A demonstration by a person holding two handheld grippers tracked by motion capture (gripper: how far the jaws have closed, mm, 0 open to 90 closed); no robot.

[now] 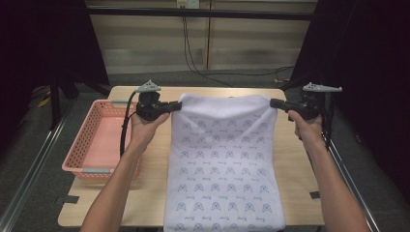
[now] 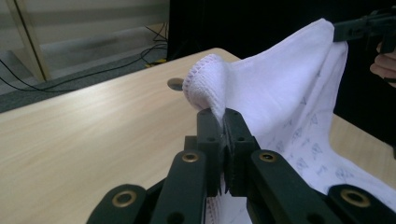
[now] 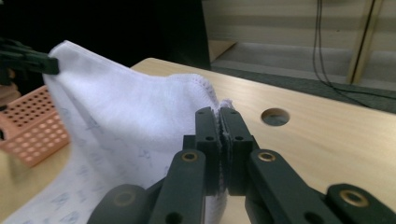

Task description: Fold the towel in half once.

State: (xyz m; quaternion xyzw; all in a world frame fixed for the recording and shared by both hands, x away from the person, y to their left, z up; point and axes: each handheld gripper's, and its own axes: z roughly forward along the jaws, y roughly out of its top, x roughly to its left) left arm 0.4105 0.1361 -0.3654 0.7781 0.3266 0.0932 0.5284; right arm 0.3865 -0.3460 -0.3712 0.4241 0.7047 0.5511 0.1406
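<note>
Clearly a soft, light thing: the white towel (image 1: 223, 164) sags between its two pinched corners and drapes limp down the table (image 1: 145, 193), so it should fold wherever it is let slack. Not fragile or slippery, I'd judge; the looped weave gives the pads something to bite. Corners and hemmed edge look the best places to hold, as taken now.

Near edge of towel hangs over the table's near side. Middle lies flat on the wood. Far edge raised off the table, slightly dipped at centre.

Left gripper (image 1: 177, 106) clamped tight on the far left corner, cloth bunched above its jaws. Right gripper (image 1: 274, 103) likewise clamped on the far right corner.

Look: white terry, rows of small blue-grey motifs, stitched hem. Pink basket (image 1: 99, 140) just left of the towel.
</note>
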